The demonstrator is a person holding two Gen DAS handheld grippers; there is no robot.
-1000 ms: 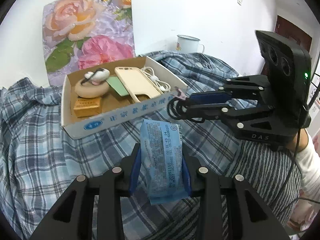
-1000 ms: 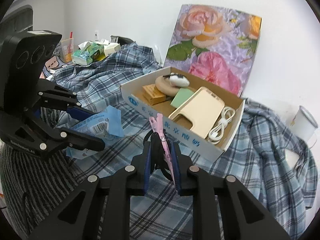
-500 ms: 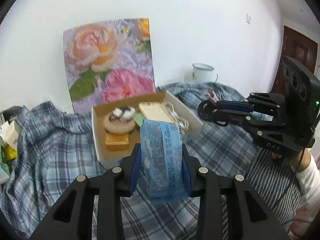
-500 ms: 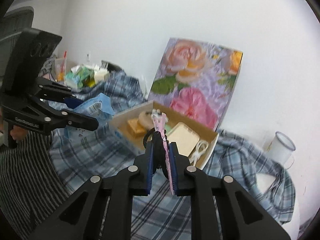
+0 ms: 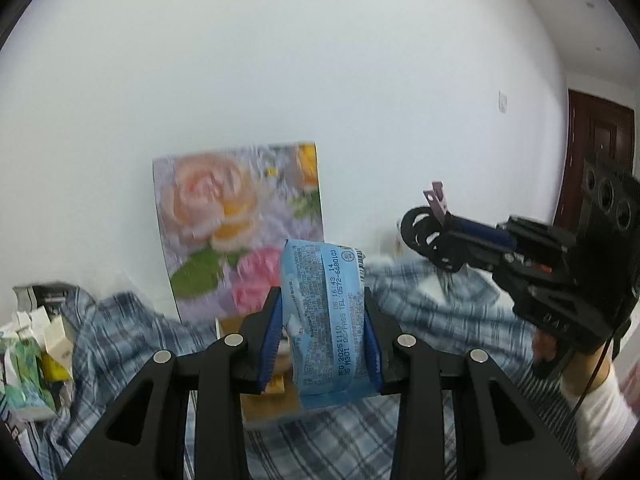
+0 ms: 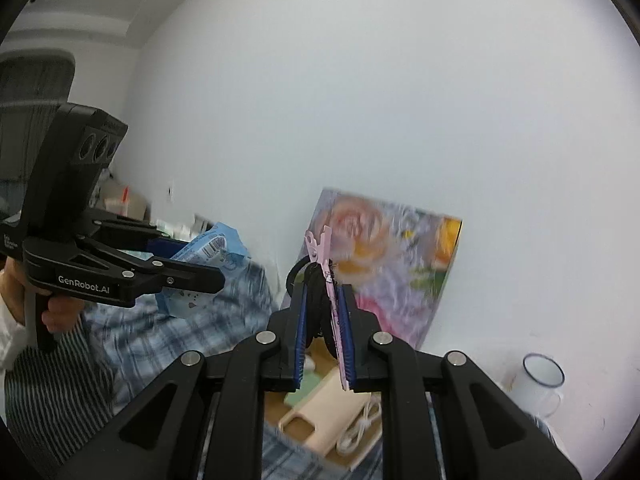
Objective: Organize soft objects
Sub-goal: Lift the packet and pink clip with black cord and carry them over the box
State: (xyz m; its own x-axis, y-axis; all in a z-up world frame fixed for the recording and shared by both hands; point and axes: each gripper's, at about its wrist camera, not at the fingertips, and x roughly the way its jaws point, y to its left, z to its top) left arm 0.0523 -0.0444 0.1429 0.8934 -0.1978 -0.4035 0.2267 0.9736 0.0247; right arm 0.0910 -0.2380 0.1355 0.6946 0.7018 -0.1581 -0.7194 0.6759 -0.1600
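My left gripper (image 5: 322,338) squeezes a blue wipes pack (image 5: 324,316) tight, held up in the air. My right gripper (image 6: 323,334) pinches a pink hair clip (image 6: 326,280) with black hair ties (image 6: 316,304). Below sit the cardboard box (image 6: 276,408), phone case (image 6: 324,412), and plaid cloth (image 5: 420,292).

A left gripper (image 5: 322,334) clamps an upright blue tissue packet (image 5: 326,320) above a plaid cloth (image 5: 132,332), while the right gripper (image 5: 434,236) holds black hair ties (image 5: 420,228) near the cloth's right edge.
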